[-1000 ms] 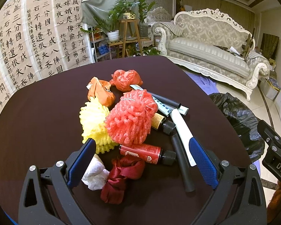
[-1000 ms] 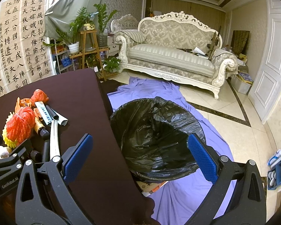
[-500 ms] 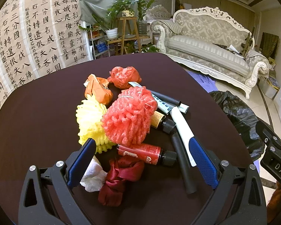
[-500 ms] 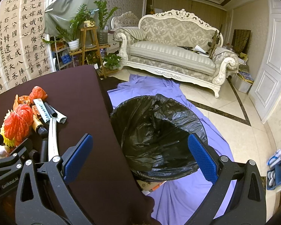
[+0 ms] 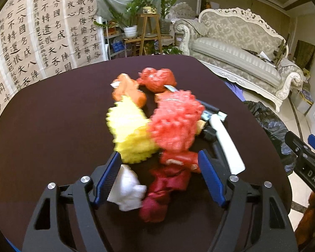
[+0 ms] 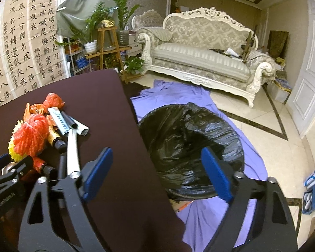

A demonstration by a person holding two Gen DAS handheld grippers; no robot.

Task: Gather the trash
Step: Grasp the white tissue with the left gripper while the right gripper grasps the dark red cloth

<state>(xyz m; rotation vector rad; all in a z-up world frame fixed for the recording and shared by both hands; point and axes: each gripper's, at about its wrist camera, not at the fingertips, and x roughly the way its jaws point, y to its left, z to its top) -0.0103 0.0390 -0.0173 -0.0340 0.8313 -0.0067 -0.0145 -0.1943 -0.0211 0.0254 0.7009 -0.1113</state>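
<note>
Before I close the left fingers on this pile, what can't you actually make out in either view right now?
- Left wrist: red foam net and yellow foam net are motion-blurred; edges unclear.
- Left wrist: red bottle is partly hidden by the nets and a finger; label unreadable.
- Left wrist: white wad is partly behind a finger; contact uncertain.
- Right wrist: bin bag bottom is too dark; contents unknown.

A dark counter (image 5: 52,130) is carrying a close heap of trash: yellow foam netting (image 5: 130,134), red foam netting (image 5: 174,124), an orange bag (image 5: 128,90), a white paper wad (image 5: 128,189), a maroon cloth (image 5: 163,191) and a white tube (image 5: 226,145), while a purple sheet (image 6: 201,214) is lying on the floor (image 6: 273,126).
</note>
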